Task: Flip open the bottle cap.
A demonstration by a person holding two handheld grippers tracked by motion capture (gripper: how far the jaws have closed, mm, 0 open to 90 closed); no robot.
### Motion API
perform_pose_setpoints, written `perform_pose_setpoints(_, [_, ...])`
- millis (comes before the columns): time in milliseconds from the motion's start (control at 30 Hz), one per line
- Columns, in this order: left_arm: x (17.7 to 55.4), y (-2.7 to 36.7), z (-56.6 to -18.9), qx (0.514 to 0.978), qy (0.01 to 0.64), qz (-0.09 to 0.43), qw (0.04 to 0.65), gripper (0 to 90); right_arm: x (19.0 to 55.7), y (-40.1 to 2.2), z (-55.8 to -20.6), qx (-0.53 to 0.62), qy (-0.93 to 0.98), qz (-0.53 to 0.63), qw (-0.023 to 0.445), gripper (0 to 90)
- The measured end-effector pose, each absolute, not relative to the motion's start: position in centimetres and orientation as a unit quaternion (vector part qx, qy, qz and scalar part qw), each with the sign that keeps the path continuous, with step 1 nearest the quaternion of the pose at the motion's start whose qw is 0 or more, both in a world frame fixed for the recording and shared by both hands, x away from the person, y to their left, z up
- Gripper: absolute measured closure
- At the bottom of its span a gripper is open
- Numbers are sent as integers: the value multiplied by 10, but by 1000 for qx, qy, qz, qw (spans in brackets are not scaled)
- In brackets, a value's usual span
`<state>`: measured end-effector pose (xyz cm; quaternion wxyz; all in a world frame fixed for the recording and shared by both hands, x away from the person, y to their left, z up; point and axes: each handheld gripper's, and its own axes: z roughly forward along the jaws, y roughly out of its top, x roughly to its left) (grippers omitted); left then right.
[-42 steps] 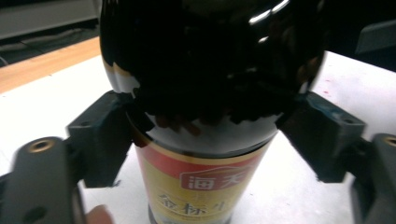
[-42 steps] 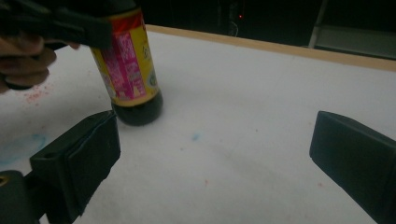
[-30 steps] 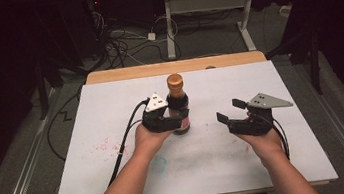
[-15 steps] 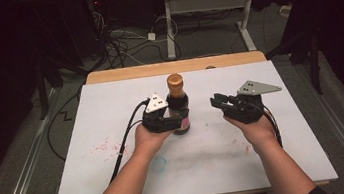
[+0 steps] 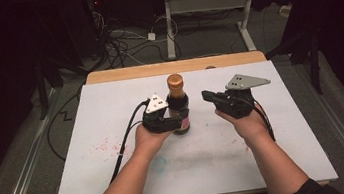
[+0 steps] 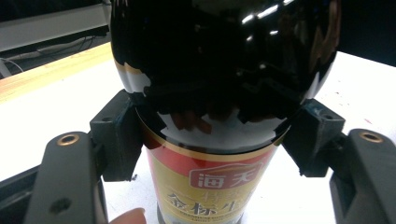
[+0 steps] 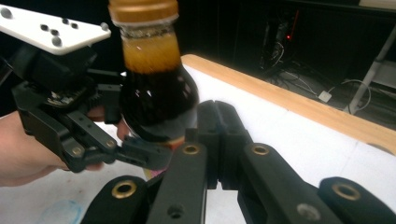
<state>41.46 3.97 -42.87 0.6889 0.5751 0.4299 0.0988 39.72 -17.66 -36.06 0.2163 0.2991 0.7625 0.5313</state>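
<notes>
A dark sauce bottle (image 5: 179,107) with a gold cap stands upright on the white mat (image 5: 285,127) near its middle. My left gripper (image 5: 177,123) is shut on the bottle's lower body from the left. In the left gripper view, the black pads (image 6: 116,135) press both sides of the bottle (image 6: 219,84) just above its red and gold label. My right gripper (image 5: 207,96) hovers just right of the bottle, apart from it, jaws pressed together with nothing between them. In the right gripper view the right gripper (image 7: 216,116) points at the bottle (image 7: 156,98), with the left gripper (image 7: 70,121) beyond.
The mat covers a wooden table whose bare far edge (image 5: 121,74) shows. Faint red specks (image 5: 103,146) and a blue smudge (image 5: 158,164) mark the mat on the left side. Cables (image 5: 122,43) and a desk frame (image 5: 169,26) lie on the floor behind.
My right gripper has moved left and a little farther back, from the mat's right side to close beside the bottle. The left gripper and the bottle have stayed put.
</notes>
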Motion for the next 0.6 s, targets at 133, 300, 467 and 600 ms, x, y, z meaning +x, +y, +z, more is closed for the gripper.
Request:
perform_pose_setpoints(133, [415,40,-429,575,430,99,689,284,398,-170,-352,289,766,534,212,900])
perform_pose_setpoints(300, [415,40,-429,575,430,98,689,284,398,-162,-341,280,769,535,211,900])
perform_pose_setpoints(467, [415,40,-429,575,429,100,689,283,401,-157,-330,270,772,538,201,900])
perform_pose_setpoints(600, [415,39,-429,575,430,99,689,281,402,-152,-323,261,776,540,195,900])
